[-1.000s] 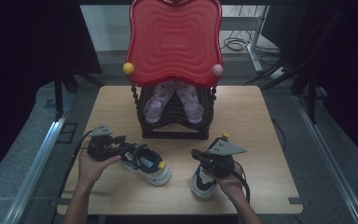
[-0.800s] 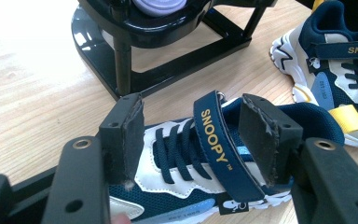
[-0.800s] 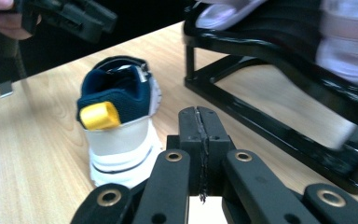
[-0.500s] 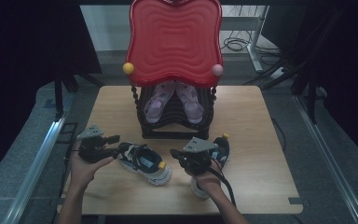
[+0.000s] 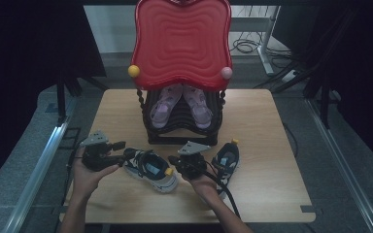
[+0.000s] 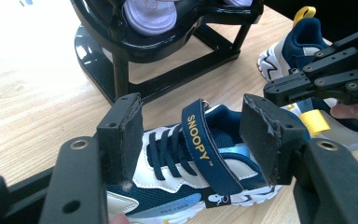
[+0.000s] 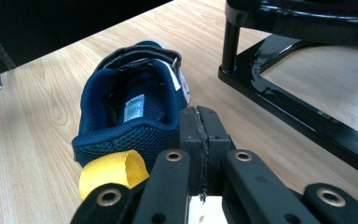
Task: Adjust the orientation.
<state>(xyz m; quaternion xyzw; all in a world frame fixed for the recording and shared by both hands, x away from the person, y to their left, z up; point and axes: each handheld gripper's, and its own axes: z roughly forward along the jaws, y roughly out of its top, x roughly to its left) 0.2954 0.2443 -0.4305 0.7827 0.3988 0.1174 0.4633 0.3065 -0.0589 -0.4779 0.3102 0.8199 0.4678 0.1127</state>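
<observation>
Nearest me, in front of the black rack (image 5: 182, 137), my right gripper (image 5: 173, 163) has swung across from over the right sneaker (image 5: 226, 162). It now sits clenched on nothing, jaws pressed flat together, tips at the heel of the left sneaker (image 5: 151, 171) beside its yellow pull loop (image 7: 114, 175). That leaves the right sneaker bare on the table, in front of the rack's right corner. My left gripper (image 5: 121, 151) has barely shifted. Its jaws stand wide apart around the left sneaker's front, and I see no pinch. I judge both tools are now set on this one sneaker, probably to open it or lift it. On the rack beyond, the lilac shoes (image 5: 179, 104) sit under the red board (image 5: 182, 43).
</observation>
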